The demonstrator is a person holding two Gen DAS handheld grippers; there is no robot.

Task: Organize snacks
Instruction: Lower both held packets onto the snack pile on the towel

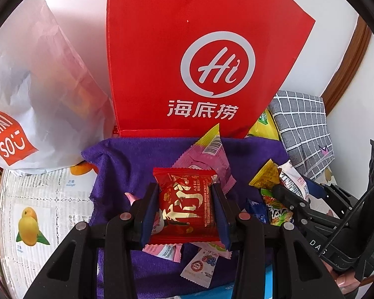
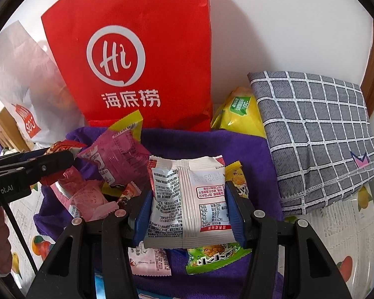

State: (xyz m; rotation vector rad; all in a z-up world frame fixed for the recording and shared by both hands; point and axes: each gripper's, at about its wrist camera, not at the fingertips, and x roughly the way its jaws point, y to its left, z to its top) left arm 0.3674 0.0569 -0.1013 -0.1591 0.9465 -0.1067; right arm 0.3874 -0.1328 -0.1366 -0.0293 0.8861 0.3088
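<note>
My left gripper [image 1: 185,194] is shut on a red snack packet [image 1: 185,206] with gold lettering, held above a purple towel [image 1: 127,164]. My right gripper [image 2: 189,199] is shut on a white snack packet [image 2: 187,199], printed back side up. Loose packets lie on the towel: a pink one [image 1: 207,154], yellow and green ones [image 1: 274,199], a green one [image 2: 214,256] and pink ones [image 2: 112,159]. The right gripper shows at the right in the left wrist view [image 1: 281,194]; the left gripper shows at the left in the right wrist view [image 2: 62,159].
A red paper bag [image 1: 199,49] with a "Hi" logo stands behind the towel against a white wall. A white Miniso bag [image 1: 37,87] stands to its left. A grey checked cloth [image 2: 311,137] and a yellow packet [image 2: 241,114] lie at the right. The fruit-print tablecloth [image 1: 37,211] covers the table.
</note>
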